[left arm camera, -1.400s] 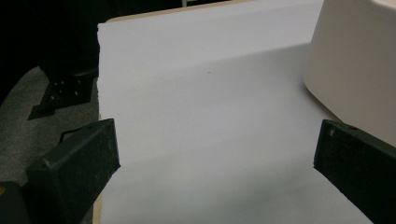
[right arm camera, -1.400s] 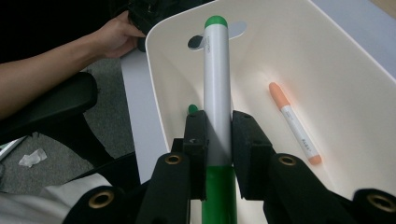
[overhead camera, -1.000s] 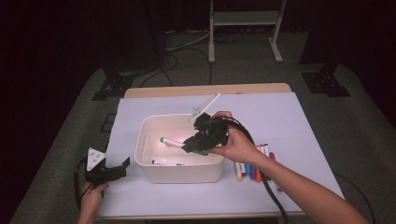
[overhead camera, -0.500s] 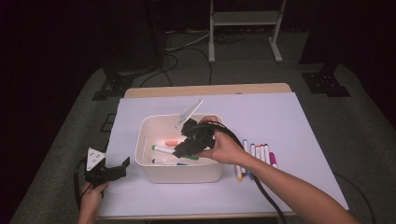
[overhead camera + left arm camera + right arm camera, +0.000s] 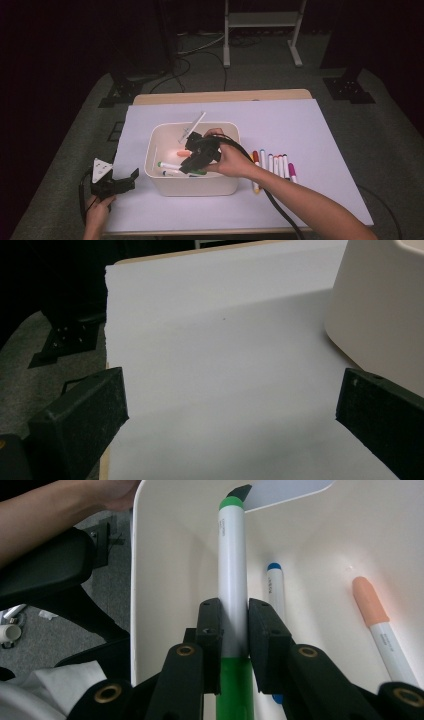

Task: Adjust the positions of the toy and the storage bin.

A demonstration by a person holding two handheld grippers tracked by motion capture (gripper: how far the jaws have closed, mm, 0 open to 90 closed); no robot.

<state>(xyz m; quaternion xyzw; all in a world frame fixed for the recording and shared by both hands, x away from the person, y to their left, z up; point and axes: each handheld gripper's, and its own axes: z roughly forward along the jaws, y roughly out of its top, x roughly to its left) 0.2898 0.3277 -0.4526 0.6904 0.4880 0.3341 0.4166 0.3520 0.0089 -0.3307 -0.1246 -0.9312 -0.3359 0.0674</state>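
Observation:
A white bin stands in the middle of the paper-covered table. My right gripper reaches down inside it, shut on a green marker that points left. In the right gripper view the jaws pinch the green marker at its white barrel, its green tip near the bin's far wall. A blue marker and an orange marker lie on the bin floor beside it. My left gripper rests at the table's front left, open with nothing between its jaws, just left of the bin.
Several markers lie in a row on the white paper right of the bin. A cable trails from the right gripper along the forearm. A metal stand and dark floor lie beyond the table.
The right gripper has moved left and down into the bin with the green marker in it. The left gripper has stayed where it was.

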